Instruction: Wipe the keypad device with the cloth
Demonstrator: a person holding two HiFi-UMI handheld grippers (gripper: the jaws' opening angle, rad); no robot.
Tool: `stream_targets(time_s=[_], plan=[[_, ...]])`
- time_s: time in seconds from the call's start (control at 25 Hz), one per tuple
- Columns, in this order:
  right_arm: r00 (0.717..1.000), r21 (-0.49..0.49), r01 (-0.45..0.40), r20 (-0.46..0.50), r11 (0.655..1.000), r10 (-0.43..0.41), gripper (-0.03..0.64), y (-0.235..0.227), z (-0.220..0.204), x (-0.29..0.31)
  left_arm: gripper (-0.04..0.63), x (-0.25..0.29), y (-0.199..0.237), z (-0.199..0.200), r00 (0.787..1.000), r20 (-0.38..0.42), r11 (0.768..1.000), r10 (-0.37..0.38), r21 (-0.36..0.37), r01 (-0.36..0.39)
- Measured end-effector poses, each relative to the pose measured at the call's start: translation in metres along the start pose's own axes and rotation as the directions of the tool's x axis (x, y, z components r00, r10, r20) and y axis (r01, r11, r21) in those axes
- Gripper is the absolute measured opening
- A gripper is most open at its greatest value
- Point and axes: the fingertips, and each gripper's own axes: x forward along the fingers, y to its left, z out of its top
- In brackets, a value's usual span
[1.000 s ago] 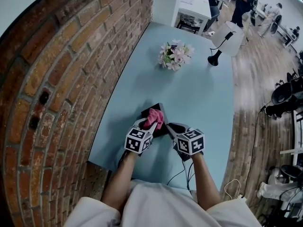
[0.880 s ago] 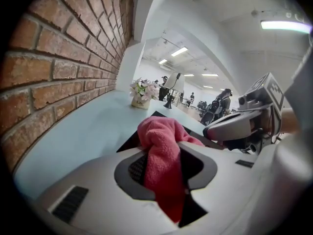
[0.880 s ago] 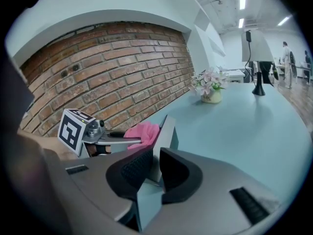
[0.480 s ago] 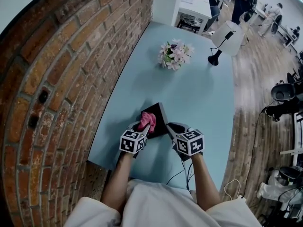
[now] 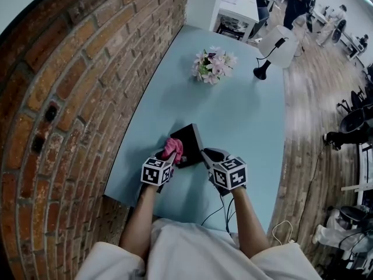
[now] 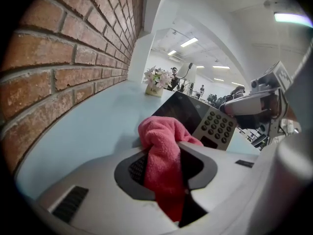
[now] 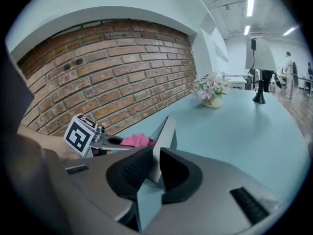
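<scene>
Wiping looks to be the step in hand, with both tools at the near, 6 o'clock end of the pale blue desk (image 5: 245, 115), which runs along a brick wall (image 5: 70, 98) at 9 o'clock. The left claw (image 5: 167, 158) is clenched on a bunched pink cloth (image 5: 173, 149). In the left gripper view the cloth (image 6: 164, 151) fills the gap between the jaws and bulges out ahead of them, touching or just short of the near edge of the keypad device (image 6: 195, 116), at about that device's 8 o'clock. The keypad device (image 5: 187, 144) is a dark slab with a screen and a block of round keys, and it appears tilted up off the desk rather than lying flat. At its 4 o'clock the right claw (image 5: 205, 155) is clamped on its edge, and the right gripper view shows that edge (image 7: 164, 136) pinched between the jaws, steadying it. The next move probably calls for the left claw to drag the cloth across the screen towards the keys at 2 o'clock while the right claw holds firm. Counted: one cloth, one keypad device, two claws, one bunch of flowers (image 5: 213, 65) at 12 o'clock and one lamp (image 5: 274, 45) at 1 o'clock.
</scene>
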Motion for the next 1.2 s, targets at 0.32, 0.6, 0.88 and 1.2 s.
stream_targets(time_s=[0.32,0.6,0.88,1.2], plan=[[1.0,-0.014,0.0,0.012,1.0,0.0,0.051,-0.001,0.0,0.001,0.141,0.001,0.012,-0.012,0.999,-0.033,0.997,0.041,0.064,-0.039],[0.997,-0.095,0.081,0.025,0.992,-0.079,0.091,-0.008,-0.001,-0.004,0.138,-0.022,0.023,0.01,0.994,0.052,0.995,0.097,-0.008,-0.097],[0.999,-0.037,0.03,0.034,0.999,-0.028,0.091,-0.004,-0.004,-0.008,0.138,-0.044,-0.028,0.075,0.952,0.296,0.984,-0.077,-0.129,0.12],[0.999,-0.103,0.024,0.039,0.994,-0.02,0.059,0.006,-0.007,-0.007,0.138,-0.019,-0.087,0.069,0.962,0.219,0.985,-0.166,-0.002,0.171]])
